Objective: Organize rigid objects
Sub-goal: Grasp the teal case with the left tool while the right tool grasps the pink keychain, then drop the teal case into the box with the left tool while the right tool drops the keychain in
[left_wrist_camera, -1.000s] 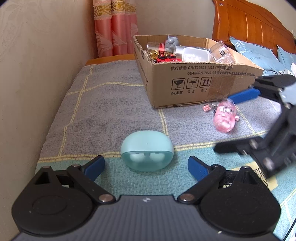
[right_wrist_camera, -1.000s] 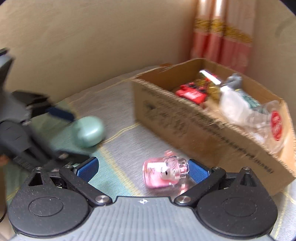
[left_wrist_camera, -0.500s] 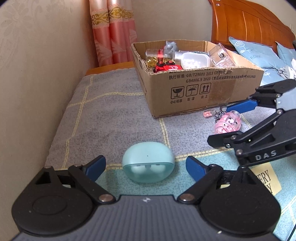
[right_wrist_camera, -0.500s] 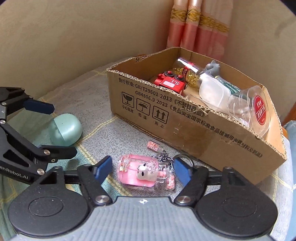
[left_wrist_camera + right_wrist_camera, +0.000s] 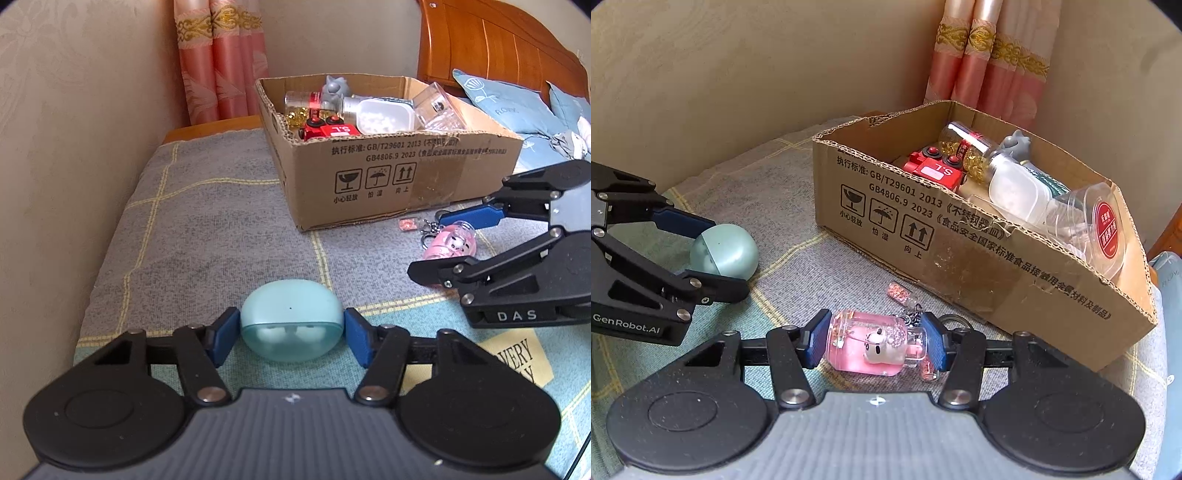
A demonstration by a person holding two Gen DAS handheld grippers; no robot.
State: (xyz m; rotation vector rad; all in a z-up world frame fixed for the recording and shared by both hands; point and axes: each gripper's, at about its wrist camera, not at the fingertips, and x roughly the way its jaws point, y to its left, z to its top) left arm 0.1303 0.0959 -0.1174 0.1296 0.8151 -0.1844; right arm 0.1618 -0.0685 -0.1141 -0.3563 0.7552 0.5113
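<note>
Tongs (image 5: 291,338) round earbud case (image 5: 291,319); toy-filled cardboard box (image 5: 406,177) beyond

1. Two grippers: the left gripper (image 5: 291,338) and the right gripper (image 5: 877,341).
2. One cardboard box (image 5: 424,173) on the blanket.
3. One mint-green earbud case (image 5: 291,319) outside the box.
4. One pink keychain bottle (image 5: 871,345) outside the box, with one tiny pink vial (image 5: 899,291) on its chain.
5. Inside the box: one red toy (image 5: 934,171), one bottle with gold bits (image 5: 967,149), one grey figure (image 5: 1015,146), one frosted white container (image 5: 1015,192) and one clear container with a red label (image 5: 1097,225).
6. One pink curtain (image 5: 221,62).
7. Two blue pillows (image 5: 509,107) visible on the bed.
</note>
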